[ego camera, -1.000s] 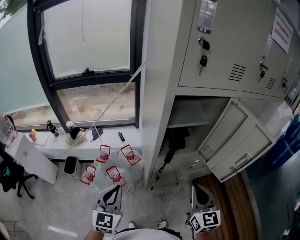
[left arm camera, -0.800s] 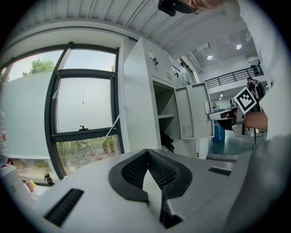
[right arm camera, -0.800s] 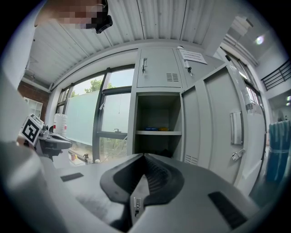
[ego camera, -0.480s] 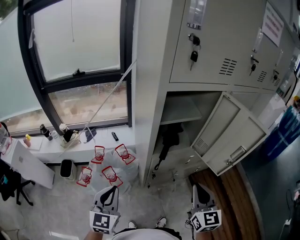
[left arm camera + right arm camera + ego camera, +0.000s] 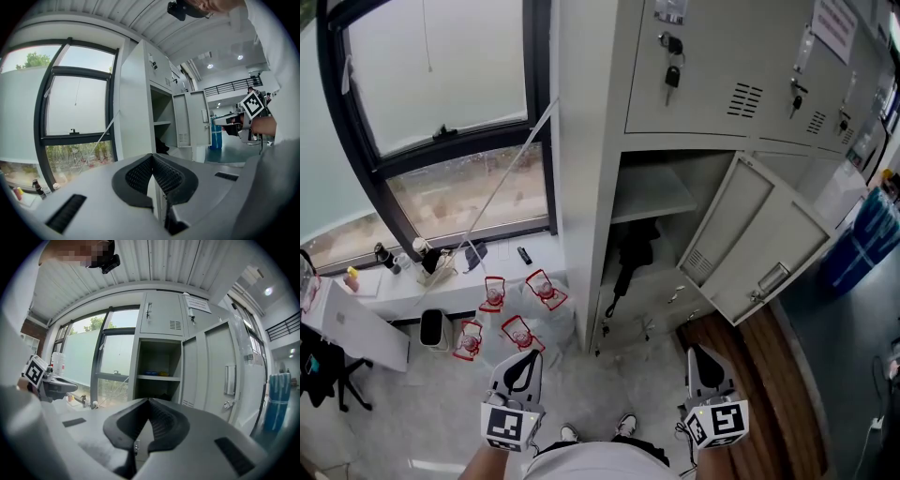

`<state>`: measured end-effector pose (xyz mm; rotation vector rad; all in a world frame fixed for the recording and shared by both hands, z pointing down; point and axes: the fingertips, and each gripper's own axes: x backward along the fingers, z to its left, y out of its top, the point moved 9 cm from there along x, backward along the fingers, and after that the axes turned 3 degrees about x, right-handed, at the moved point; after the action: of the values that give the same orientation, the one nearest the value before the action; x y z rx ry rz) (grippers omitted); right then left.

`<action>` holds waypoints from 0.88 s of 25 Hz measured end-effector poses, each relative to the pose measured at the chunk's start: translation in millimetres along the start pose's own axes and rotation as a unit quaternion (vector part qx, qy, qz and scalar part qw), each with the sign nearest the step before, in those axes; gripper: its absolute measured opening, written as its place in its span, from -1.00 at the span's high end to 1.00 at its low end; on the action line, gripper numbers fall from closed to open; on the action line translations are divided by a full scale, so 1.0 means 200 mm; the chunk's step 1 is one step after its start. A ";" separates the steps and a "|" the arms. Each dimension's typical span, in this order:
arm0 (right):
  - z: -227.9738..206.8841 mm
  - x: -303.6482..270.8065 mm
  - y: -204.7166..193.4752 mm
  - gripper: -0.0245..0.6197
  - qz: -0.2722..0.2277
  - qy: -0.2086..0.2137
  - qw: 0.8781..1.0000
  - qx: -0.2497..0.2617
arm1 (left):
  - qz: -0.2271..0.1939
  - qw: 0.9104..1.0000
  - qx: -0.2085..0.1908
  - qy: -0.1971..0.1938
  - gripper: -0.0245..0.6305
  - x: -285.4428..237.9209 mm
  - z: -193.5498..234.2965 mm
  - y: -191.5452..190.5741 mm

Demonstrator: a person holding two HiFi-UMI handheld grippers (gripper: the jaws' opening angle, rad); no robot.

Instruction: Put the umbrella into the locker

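The grey locker (image 5: pixel 591 187) stands with its lower door (image 5: pixel 750 253) swung out to the right. A black folded umbrella (image 5: pixel 630 258) leans inside the open compartment, under the shelf (image 5: pixel 647 192). It shows as a dark shape (image 5: pixel 161 147) in the left gripper view and low in the compartment (image 5: pixel 163 397) in the right gripper view. My left gripper (image 5: pixel 525 359) and right gripper (image 5: pixel 698 354) hang low in front of the locker, well short of it. Both are shut with nothing between the jaws (image 5: pixel 152 155) (image 5: pixel 149 400).
A pack of red-capped bottles (image 5: pixel 511 314) lies on the floor left of the locker, beside a small bin (image 5: pixel 434 328). Small items line the windowsill (image 5: pixel 422 258). Keys (image 5: pixel 672 70) hang from an upper door. A blue container (image 5: pixel 862 244) stands right of the open door.
The head view has swung to the right, so locker and window sit further left in the frame. Both grippers stay low and shut; the umbrella has not moved.
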<state>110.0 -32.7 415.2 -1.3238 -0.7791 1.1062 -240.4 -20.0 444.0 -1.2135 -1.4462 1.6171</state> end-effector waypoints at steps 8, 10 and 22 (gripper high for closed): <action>0.00 0.00 0.00 0.88 0.002 0.006 1.000 0.003 | 0.004 1.000 0.004 0.000 0.86 0.00 -0.01 -0.01; -0.01 0.00 0.01 0.88 0.001 0.007 1.000 0.003 | 0.005 1.000 0.007 -0.001 0.86 0.00 -0.02 -0.01; -0.10 0.02 -0.02 0.88 -0.005 0.012 1.000 -0.005 | 0.006 1.000 0.001 0.000 0.86 -0.03 -0.11 0.03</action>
<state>130.5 -36.5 415.5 -1.3383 -0.7748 1.0777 -217.4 -19.2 439.6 -1.2230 -1.4389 1.6259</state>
